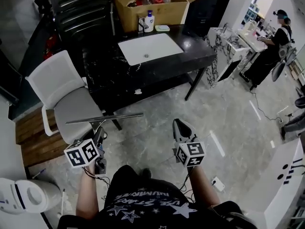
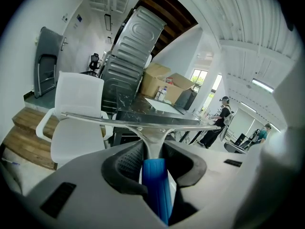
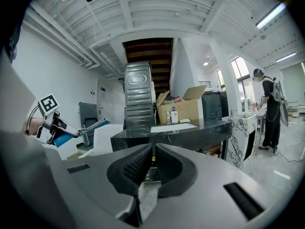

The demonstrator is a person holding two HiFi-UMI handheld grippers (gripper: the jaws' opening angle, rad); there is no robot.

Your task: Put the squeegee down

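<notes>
The squeegee [image 1: 105, 118] has a long metal blade and a blue handle [image 2: 155, 181]. My left gripper [image 1: 98, 136] is shut on that handle, and the blade [image 2: 119, 122] lies level across the left gripper view. It hangs in the air in front of the white chair [image 1: 66, 94], short of the black marble table [image 1: 109, 75]. My right gripper [image 1: 179, 124] floats over the floor to the right, shut, with nothing between its ribbed pads [image 3: 138, 165]. The right gripper view shows the left gripper [image 3: 53, 126] and the squeegee [image 3: 93, 125] at its left edge.
A white sink [image 1: 150, 48] is set in the table top, with a bottle [image 1: 149, 20] and a cardboard box [image 1: 152, 4] behind it. Wooden steps [image 1: 33, 132] and a white appliance [image 1: 24, 194] lie at left. A person [image 1: 271, 46] stands at a counter far right.
</notes>
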